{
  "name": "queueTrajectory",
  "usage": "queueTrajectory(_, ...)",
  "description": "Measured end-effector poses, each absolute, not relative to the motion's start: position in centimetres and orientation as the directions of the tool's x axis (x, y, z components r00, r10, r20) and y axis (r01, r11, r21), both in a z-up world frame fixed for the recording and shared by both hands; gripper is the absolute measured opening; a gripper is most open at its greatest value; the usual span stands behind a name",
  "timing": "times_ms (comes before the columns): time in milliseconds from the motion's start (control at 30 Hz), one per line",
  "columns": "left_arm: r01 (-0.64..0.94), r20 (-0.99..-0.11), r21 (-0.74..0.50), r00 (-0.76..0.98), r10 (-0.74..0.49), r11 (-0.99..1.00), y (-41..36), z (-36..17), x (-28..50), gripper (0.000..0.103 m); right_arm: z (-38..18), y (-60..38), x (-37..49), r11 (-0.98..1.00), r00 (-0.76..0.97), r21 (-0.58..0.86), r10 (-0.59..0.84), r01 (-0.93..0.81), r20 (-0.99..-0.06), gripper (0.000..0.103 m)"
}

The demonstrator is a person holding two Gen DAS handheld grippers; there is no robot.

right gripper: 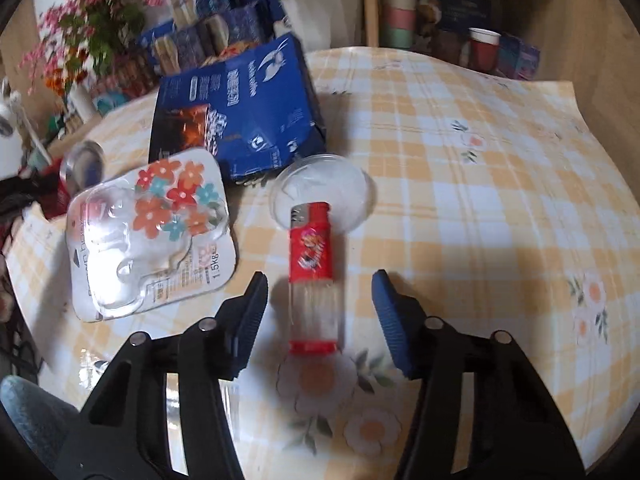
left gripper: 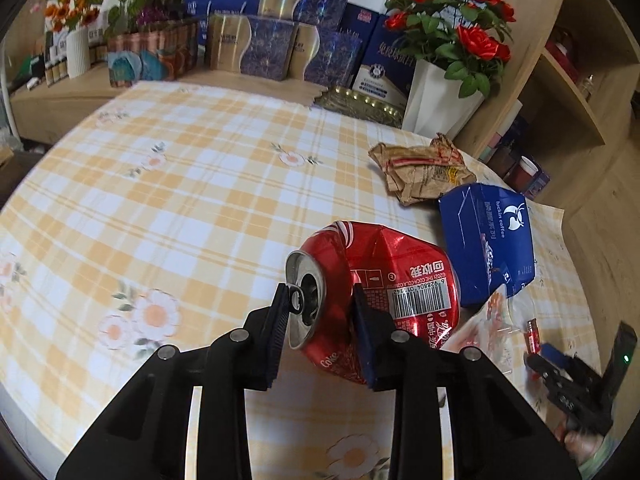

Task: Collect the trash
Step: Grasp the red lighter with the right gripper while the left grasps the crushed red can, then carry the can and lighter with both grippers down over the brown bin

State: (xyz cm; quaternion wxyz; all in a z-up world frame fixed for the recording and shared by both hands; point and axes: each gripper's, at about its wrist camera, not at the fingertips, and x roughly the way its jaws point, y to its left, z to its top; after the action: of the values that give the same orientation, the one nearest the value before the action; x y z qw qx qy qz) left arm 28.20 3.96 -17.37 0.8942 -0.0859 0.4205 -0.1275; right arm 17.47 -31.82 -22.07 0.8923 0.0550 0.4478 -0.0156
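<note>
With its jaws pinched in on the crushed can (left gripper: pixel 372 292), the left hand-held gripper (left gripper: pixel 320 324) has one pad at the open mouth end and the other pressed into the creased red wall beside the barcode, so the can is held near its top. It should be light, being empty by the look of it and already caved in, and the thin metal will give further under pressure (a firm squeeze only dents it more, which hardly matters for trash). Its glossy skin looks slippery, so the folded crease is likely the better purchase. The tool points steeply down at the desk (left gripper: pixel 180 184).

The right hand-held gripper (right gripper: pixel 320 316) stands about half open, its pads on either side of the lighter (right gripper: pixel 314 276) without touching it. That lighter lies lengthwise between the fingers, its red cap end over a clear lid (right gripper: pixel 344 184). It is small, stiff and smooth, and taking it across the clear lower body seems the sure hold. This tool too tilts well down.

Further out lie a blister pack (right gripper: pixel 148 236), a blue box (right gripper: pixel 240 108) and, in the left view, a crumpled paper bag (left gripper: pixel 424 168).
</note>
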Motion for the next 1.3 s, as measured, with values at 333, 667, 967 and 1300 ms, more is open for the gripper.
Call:
queueTrajectory(333, 0.156, -0.673, -0.221, 0.69, -0.266, 0.963, 6.8, -13.9, 25.9, 0.03, -21.7, -31.1, 17.4, 0.996, 0.609, 0.038, -0.019, 0.08, -0.793, 0.026)
queueTrajectory(667, 0.327, -0.632, -0.145, 0.695, -0.342, 0.934, 4.8, -11.2, 19.3, 0.03, -17.4, -30.6, 12.2, 0.982, 0.711, 0.174, 0.068, 0.077, -0.7, 0.026)
queueTrajectory(967, 0.475, -0.629, -0.085, 0.657, -0.417, 0.876, 1.5, -11.5, 11.2, 0.03, -15.2, -28.4, 5.7, 0.97, 0.748, 0.244, 0.143, 0.026, -0.648, 0.026)
queueTrajectory(1300, 0.542, -0.701, -0.097, 0.558, -0.444, 0.835, 0.0, -16.0, 4.6, 0.031, -15.7, -26.6, 0.1, 0.969, 0.743, 0.246, 0.164, 0.001, -0.649, 0.026)
